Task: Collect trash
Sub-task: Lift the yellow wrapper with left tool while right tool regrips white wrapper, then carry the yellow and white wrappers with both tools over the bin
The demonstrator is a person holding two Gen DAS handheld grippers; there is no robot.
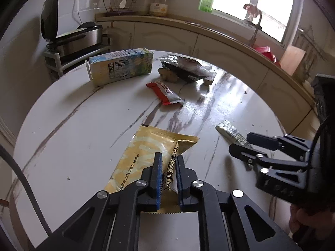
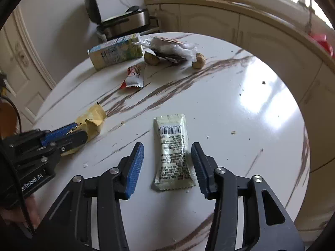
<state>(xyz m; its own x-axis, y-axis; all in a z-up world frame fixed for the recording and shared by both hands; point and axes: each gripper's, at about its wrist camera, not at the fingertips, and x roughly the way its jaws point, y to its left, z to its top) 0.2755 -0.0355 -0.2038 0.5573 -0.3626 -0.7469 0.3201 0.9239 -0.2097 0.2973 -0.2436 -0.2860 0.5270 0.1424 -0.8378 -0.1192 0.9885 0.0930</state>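
Observation:
A flat yellow packet [image 1: 146, 146] lies on the round white marble table [image 1: 73, 125], and my left gripper [image 1: 168, 155] is shut on its folded back seam. From the right wrist view that gripper [image 2: 81, 130] pinches the yellow packet [image 2: 92, 119] at the left. My right gripper [image 2: 167, 146] stands open, a finger on each side of a pale sachet [image 2: 170, 146] with a barcode; the pads do not touch it. The left wrist view shows this right gripper [image 1: 239, 142] over the sachet [image 1: 230, 130].
Further back lie a red-and-white wrapper [image 1: 165, 92], a drink carton [image 1: 121, 67] on its side, a crumpled dark bag [image 1: 186, 67] and two brown lumps [image 2: 197, 60]. Crumbs dot the table's right side. Cabinets [image 1: 230, 48] curve behind; a steel appliance [image 1: 83, 37] stands at the back left.

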